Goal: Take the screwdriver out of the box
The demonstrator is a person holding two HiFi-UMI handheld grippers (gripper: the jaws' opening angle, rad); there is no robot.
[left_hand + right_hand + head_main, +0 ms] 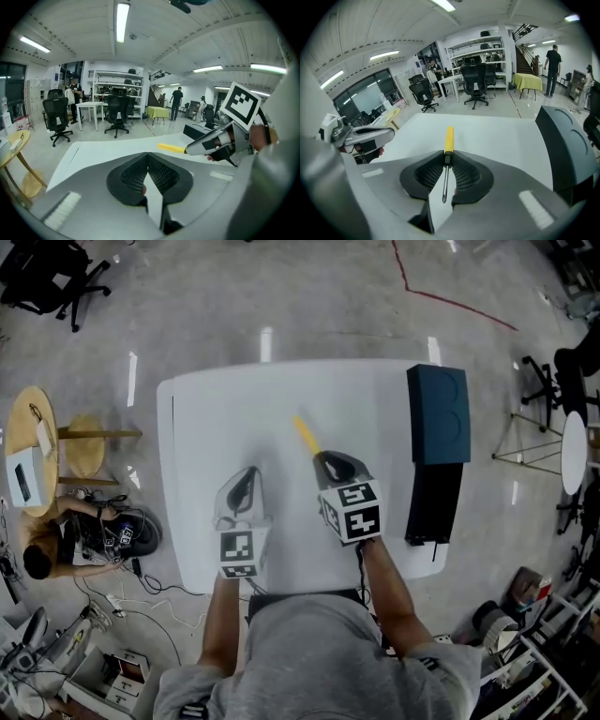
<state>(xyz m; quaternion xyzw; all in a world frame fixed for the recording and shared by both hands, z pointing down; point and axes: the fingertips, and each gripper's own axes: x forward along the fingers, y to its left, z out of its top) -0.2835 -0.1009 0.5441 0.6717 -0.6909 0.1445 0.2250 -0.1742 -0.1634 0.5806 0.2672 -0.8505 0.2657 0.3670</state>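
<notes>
While the right gripper (pixel 326 458) hung over the middle of the tabletop (pixel 211 404), it had the screwdriver (pixel 448 136) pinched at the dark collar where the yellow handle met the steel shaft. The handle poked out ahead toward the far edge and the tip pointed back between the pads. So the tool was out of the box (pixel 438 414), which lay well apart along the right edge. The left gripper (pixel 148 159) hovered just beside it, nearer the near edge, jaws brought together on nothing.

By my reckoning the job left was setting it down. The way to do that well was to lower it level onto bare tabletop, clear of the box and the left gripper. The jaws should ease off only once handle and shaft both rested, since a round handle looked apt to roll. That narrow grip at the collar could let it pivot, so no quick wrist turns.

Hard to make out: the box's inside showed in no view, and I couldn't tell whether its black near half was a lid folded open. From above, the shaft hid under the gripper, and I couldn't judge how high the tool sat over the tabletop.
</notes>
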